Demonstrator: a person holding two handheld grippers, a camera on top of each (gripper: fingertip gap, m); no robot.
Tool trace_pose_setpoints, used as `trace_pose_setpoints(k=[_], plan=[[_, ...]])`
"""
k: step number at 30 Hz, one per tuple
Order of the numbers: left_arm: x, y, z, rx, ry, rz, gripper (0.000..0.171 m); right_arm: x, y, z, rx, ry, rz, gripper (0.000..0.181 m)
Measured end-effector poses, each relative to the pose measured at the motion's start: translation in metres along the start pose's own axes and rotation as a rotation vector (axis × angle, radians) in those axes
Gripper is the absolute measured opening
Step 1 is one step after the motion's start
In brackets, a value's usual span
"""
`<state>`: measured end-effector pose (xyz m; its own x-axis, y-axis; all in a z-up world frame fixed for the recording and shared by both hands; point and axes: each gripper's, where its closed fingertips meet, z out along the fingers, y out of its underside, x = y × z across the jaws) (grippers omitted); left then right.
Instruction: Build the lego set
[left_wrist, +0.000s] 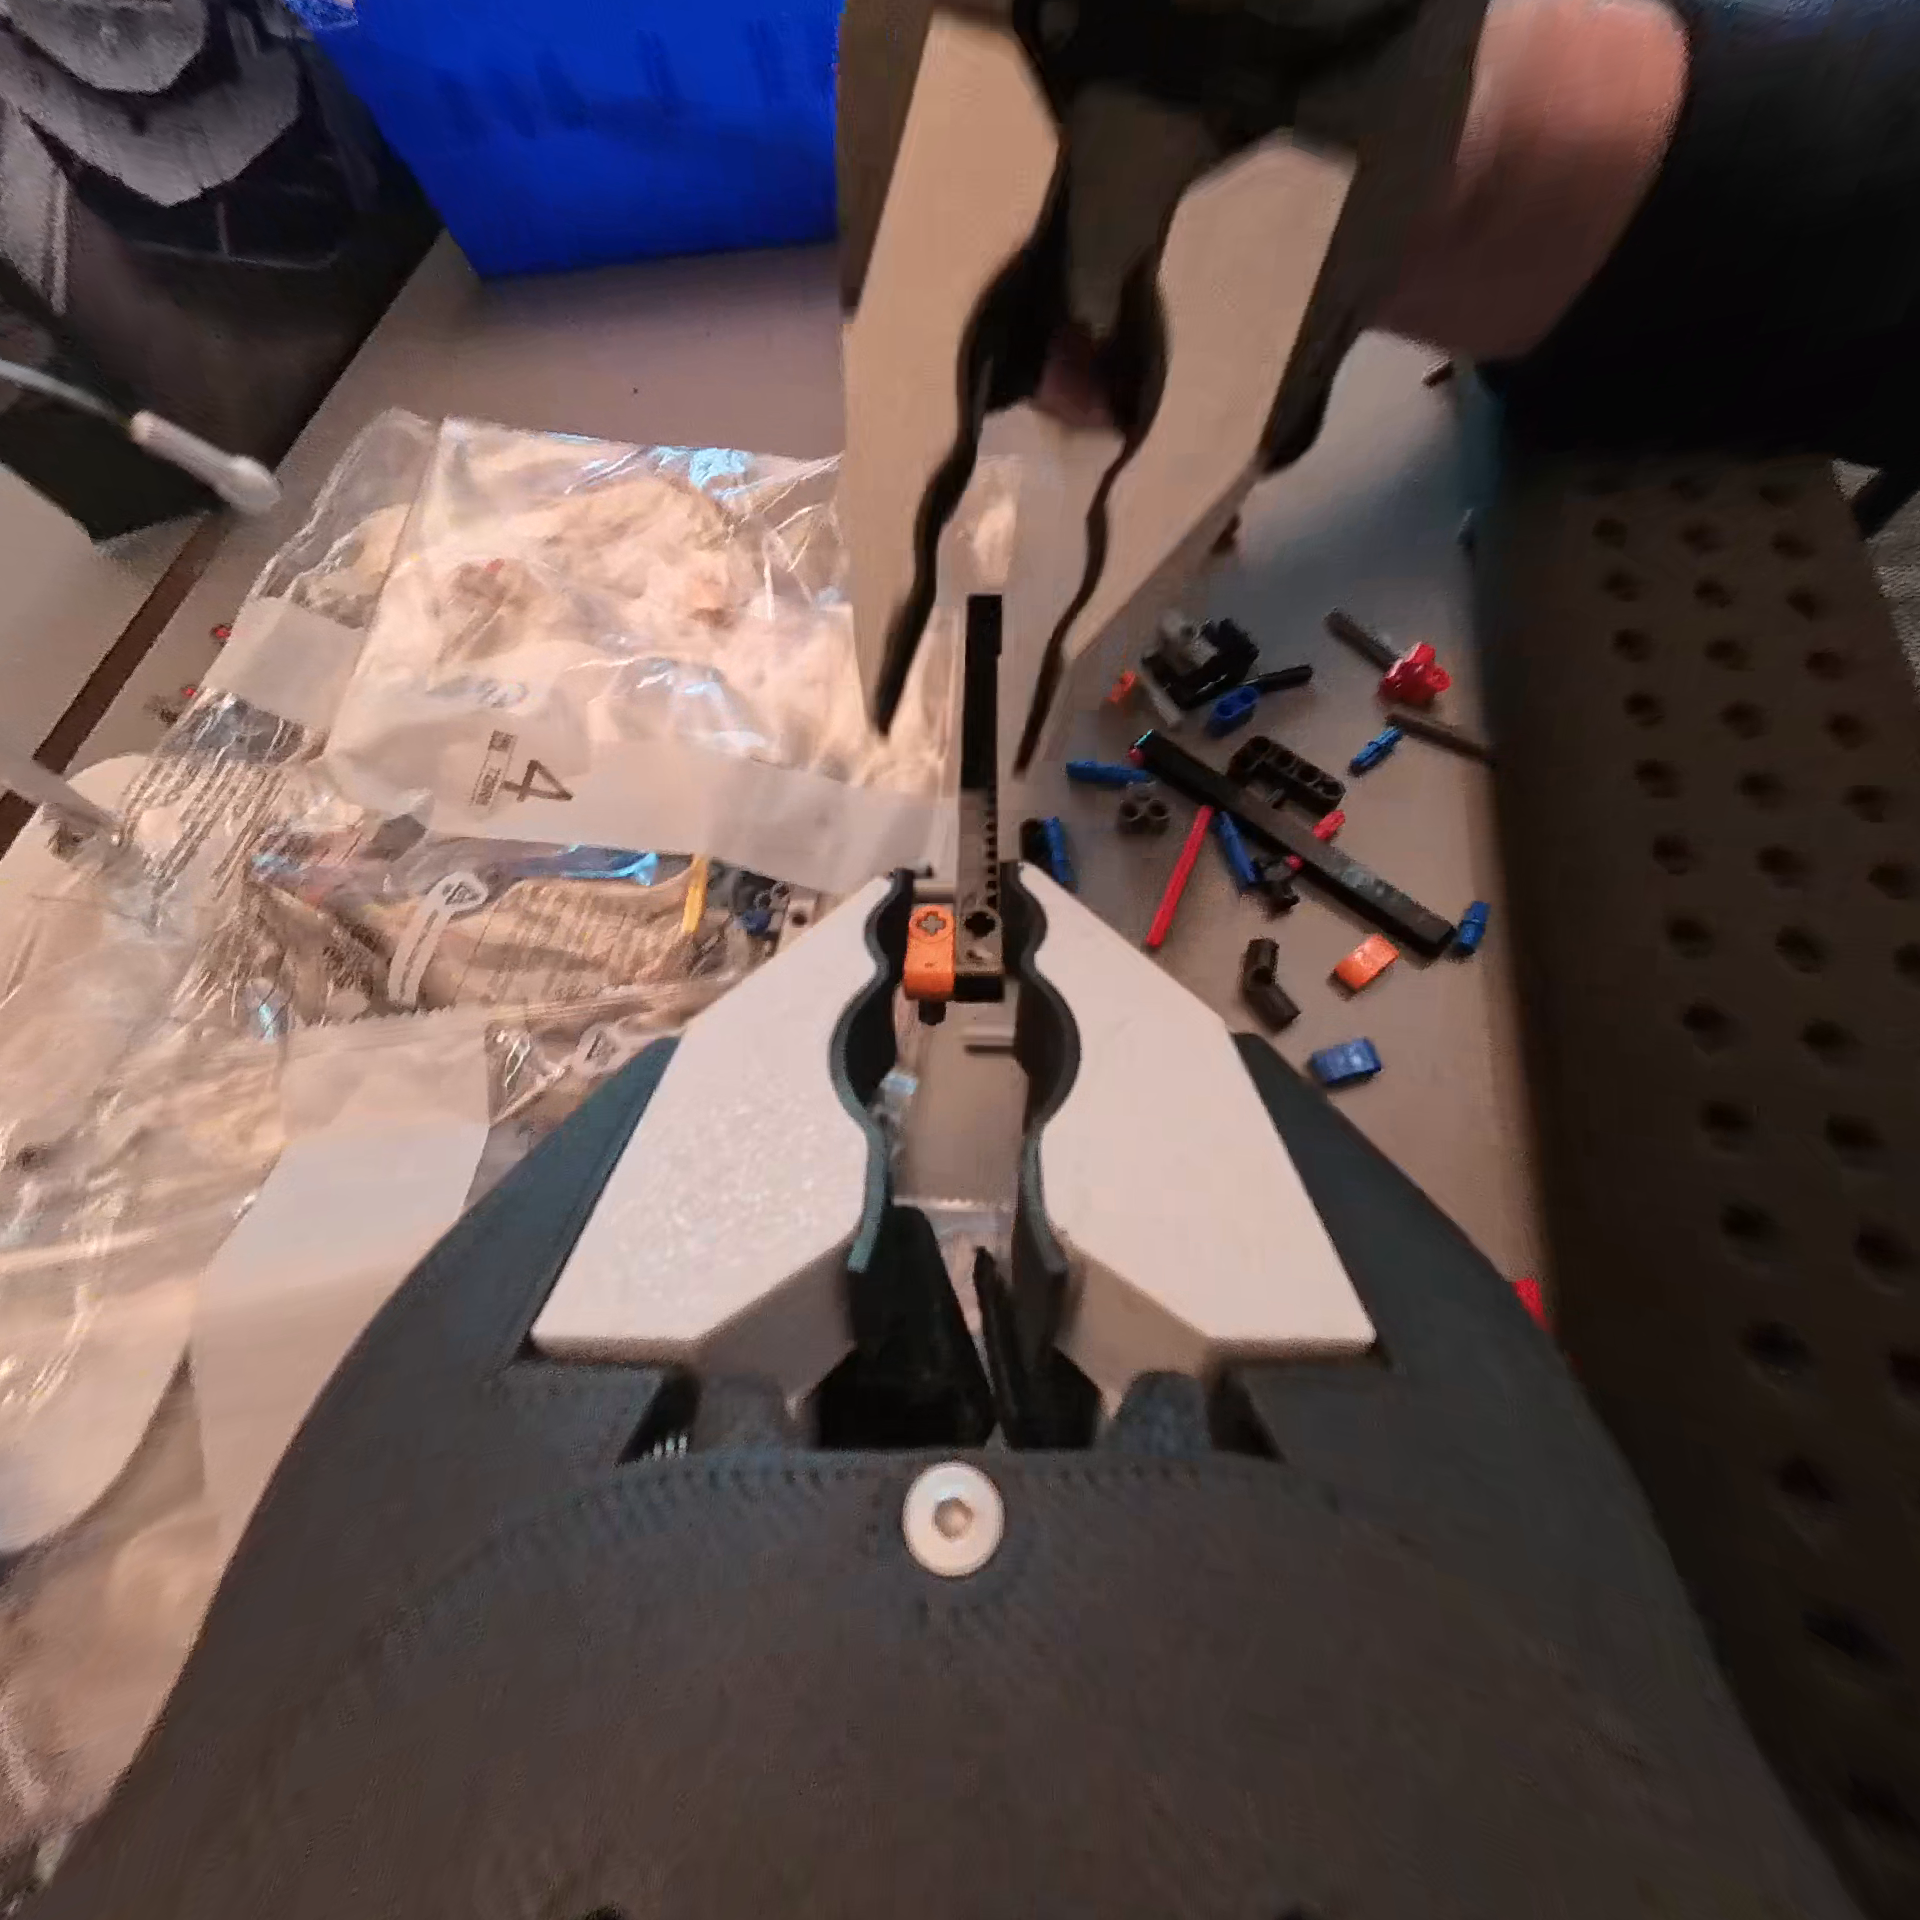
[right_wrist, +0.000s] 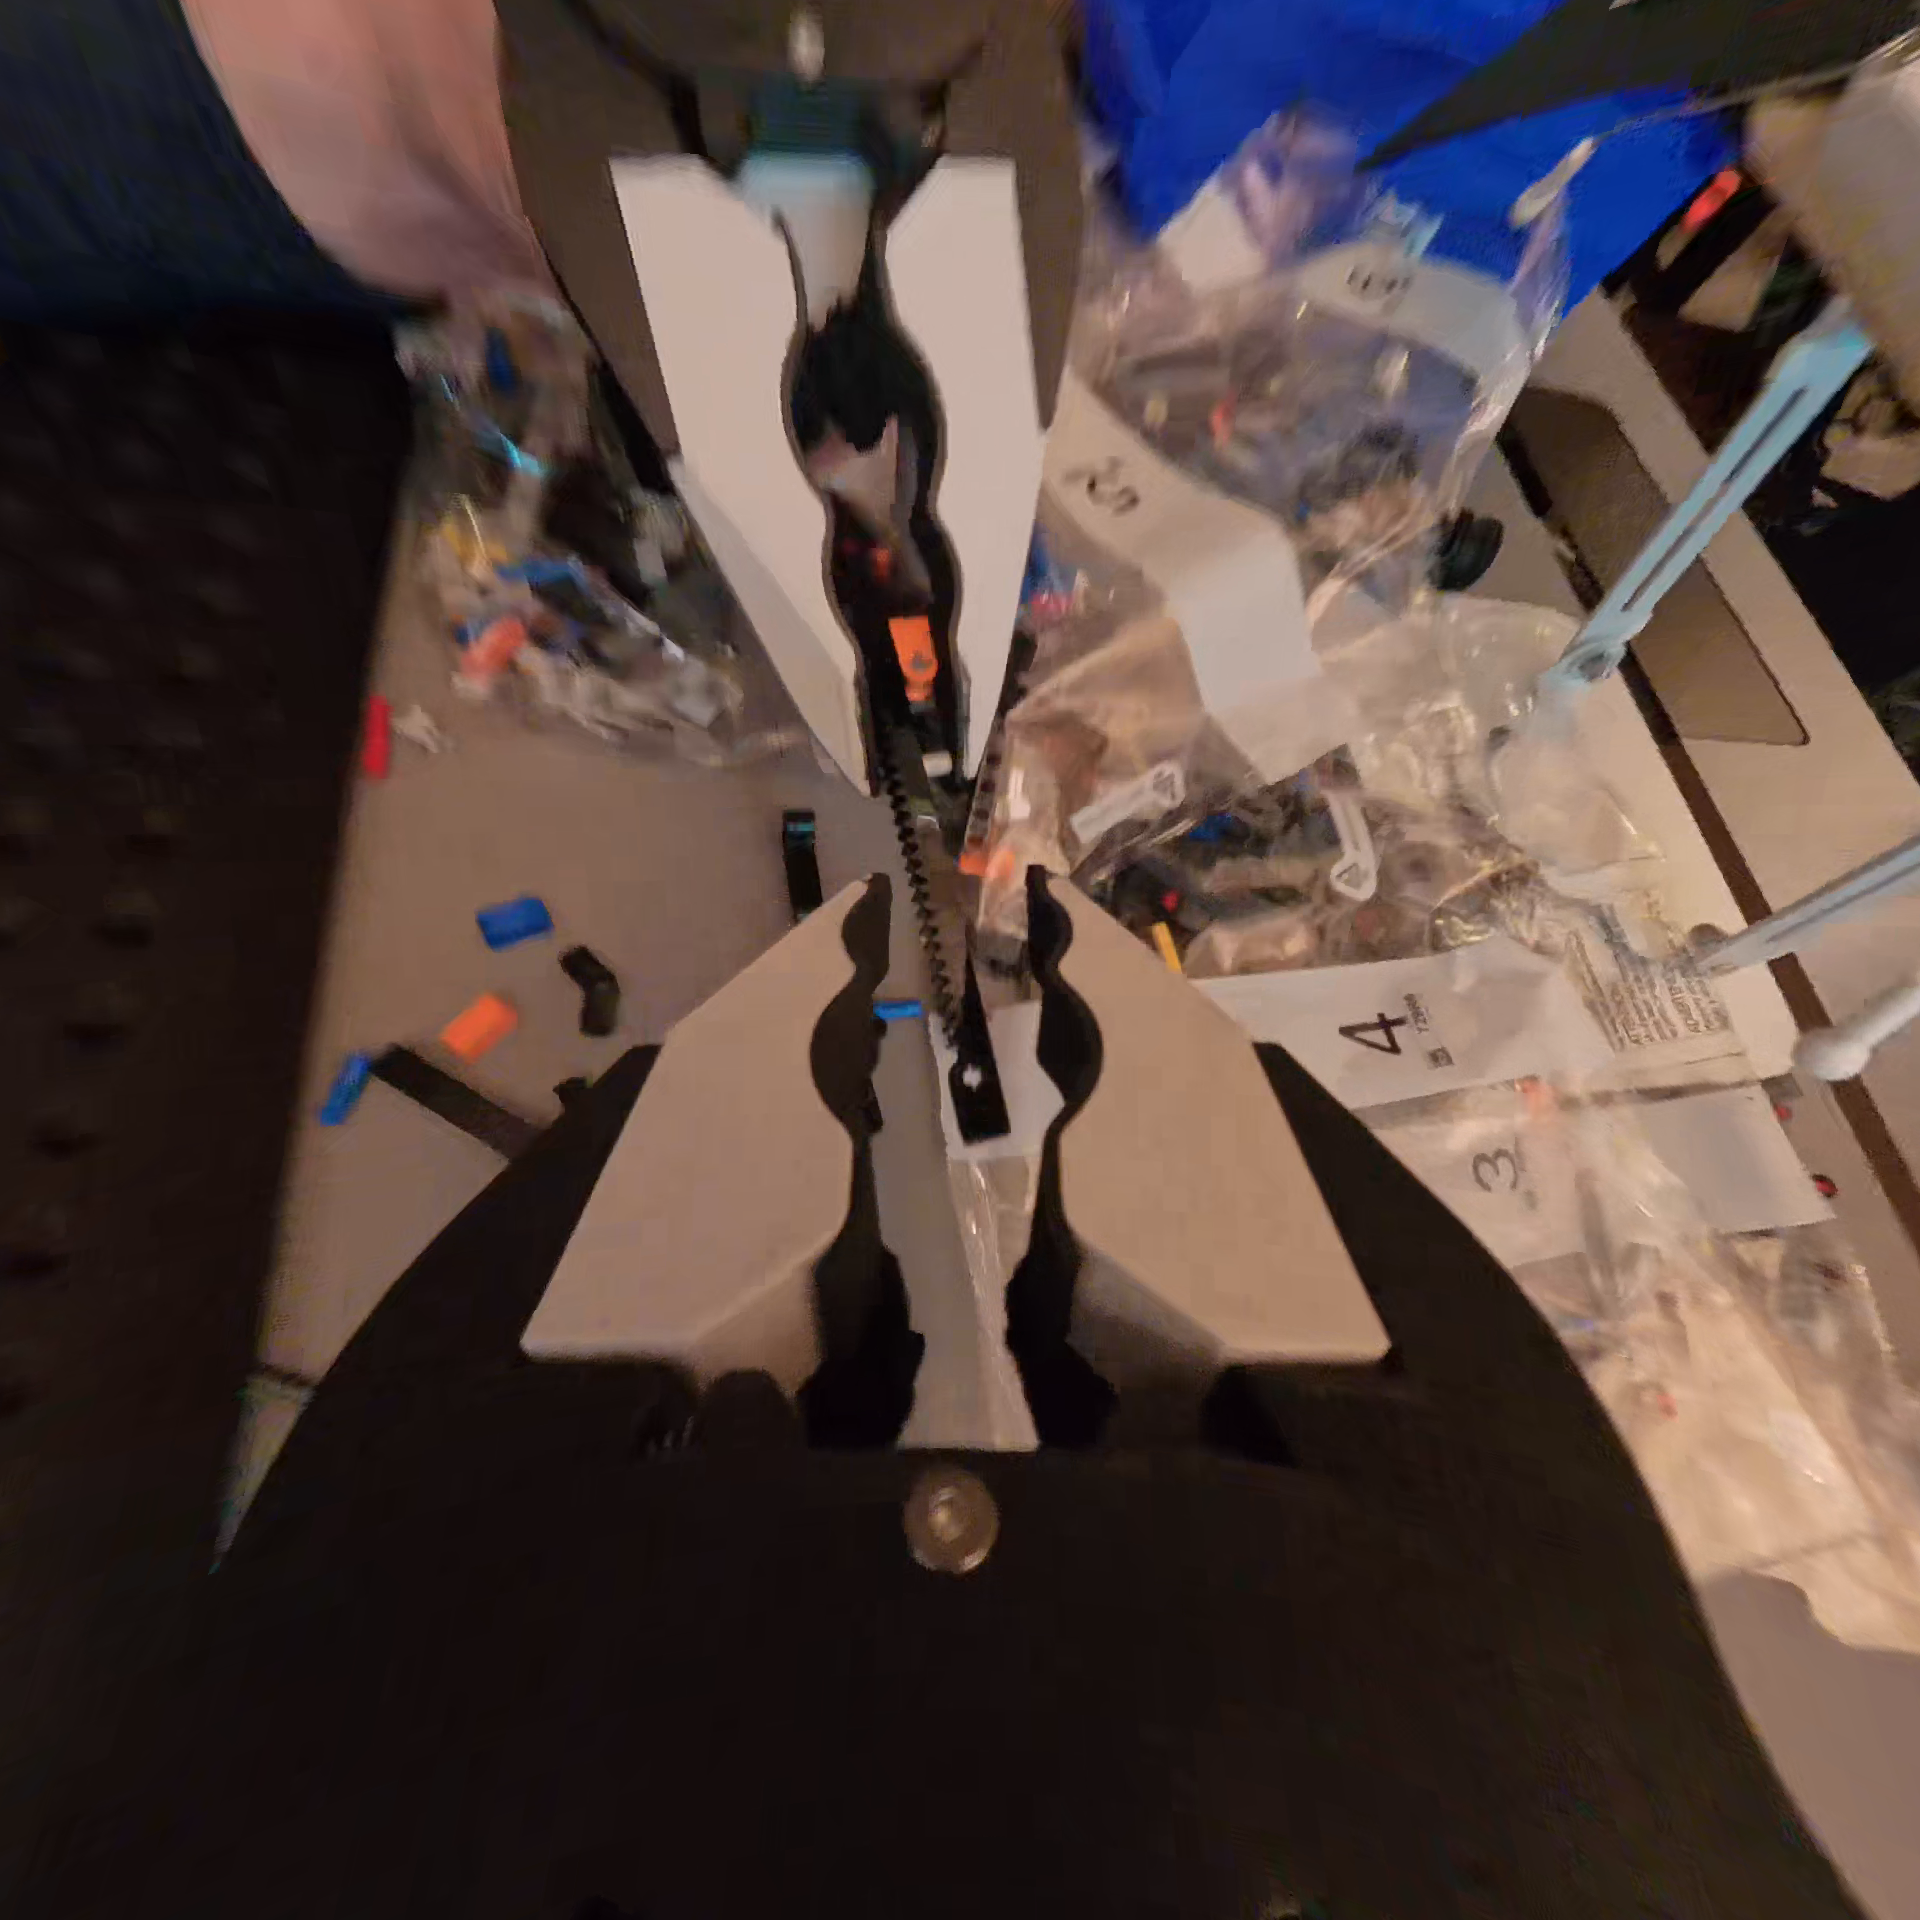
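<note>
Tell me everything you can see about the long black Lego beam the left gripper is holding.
The black beam is a long, narrow plastic piece with a row of round holes on one face and teeth along an edge. An orange connector sits at its gripped end. The left gripper clamps that end, holding it above the table; its free end lies between the open right gripper's fingers, untouched.

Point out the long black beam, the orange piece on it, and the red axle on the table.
long black beam (left_wrist: 982, 831), left wrist view, mid-length.
orange piece (left_wrist: 930, 948), left wrist view, front face.
red axle (left_wrist: 1179, 878), left wrist view, mid-shaft.
</note>
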<state>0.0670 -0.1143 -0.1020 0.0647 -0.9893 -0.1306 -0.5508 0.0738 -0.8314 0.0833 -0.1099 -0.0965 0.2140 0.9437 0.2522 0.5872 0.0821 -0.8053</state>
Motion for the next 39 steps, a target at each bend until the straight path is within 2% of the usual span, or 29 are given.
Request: trace_pose_setpoints(k=[2, 4, 6, 7, 10, 11, 14, 19, 27, 31, 34, 39], plan=[[0.002, -0.005, 0.003, 0.008, -0.007, 0.017, 0.016, -0.005, 0.005, 0.007, -0.042, -0.006, -0.026, 0.007], [0.001, -0.007, 0.003, 0.021, -0.014, 0.020, 0.017, -0.006, 0.006, 0.008, -0.050, -0.019, -0.013, 0.006], [0.000, -0.011, 0.001, 0.063, 0.011, -0.032, 0.030, -0.007, 0.001, 0.005, -0.001, -0.058, 0.050, 0.005], [0.000, -0.012, -0.001, 0.078, 0.017, -0.040, 0.030, -0.007, -0.003, 0.003, 0.027, -0.067, 0.065, 0.005], [0.000, -0.013, -0.002, 0.093, 0.024, -0.046, 0.026, -0.007, -0.008, -0.001, 0.070, -0.083, 0.093, 0.004], [-0.001, -0.013, -0.002, 0.088, 0.010, -0.037, 0.019, -0.007, -0.008, -0.002, 0.075, -0.090, 0.096, 0.005], [0.000, -0.016, -0.004, 0.101, 0.017, -0.044, 0.018, -0.008, -0.008, -0.001, 0.080, -0.097, 0.101, 0.005], [0.004, -0.011, 0.000, 0.051, 0.004, 0.007, 0.016, -0.006, -0.015, -0.002, 0.102, -0.055, 0.072, 0.012], [0.003, -0.002, 0.011, -0.066, -0.078, 0.123, 0.016, -0.011, -0.003, 0.008, -0.029, 0.011, -0.061, 0.005], [0.002, -0.005, 0.008, -0.041, -0.085, 0.136, 0.016, -0.012, -0.011, 0.003, 0.032, -0.029, 0.019, 0.004], [-0.003, 0.006, 0.011, -0.124, -0.141, 0.190, 0.016, -0.013, -0.011, 0.003, 0.028, -0.036, 0.048, 0.003], [-0.006, 0.012, 0.016, -0.184, -0.178, 0.203, 0.017, -0.014, -0.010, 0.002, 0.002, -0.014, 0.032, 0.003]])
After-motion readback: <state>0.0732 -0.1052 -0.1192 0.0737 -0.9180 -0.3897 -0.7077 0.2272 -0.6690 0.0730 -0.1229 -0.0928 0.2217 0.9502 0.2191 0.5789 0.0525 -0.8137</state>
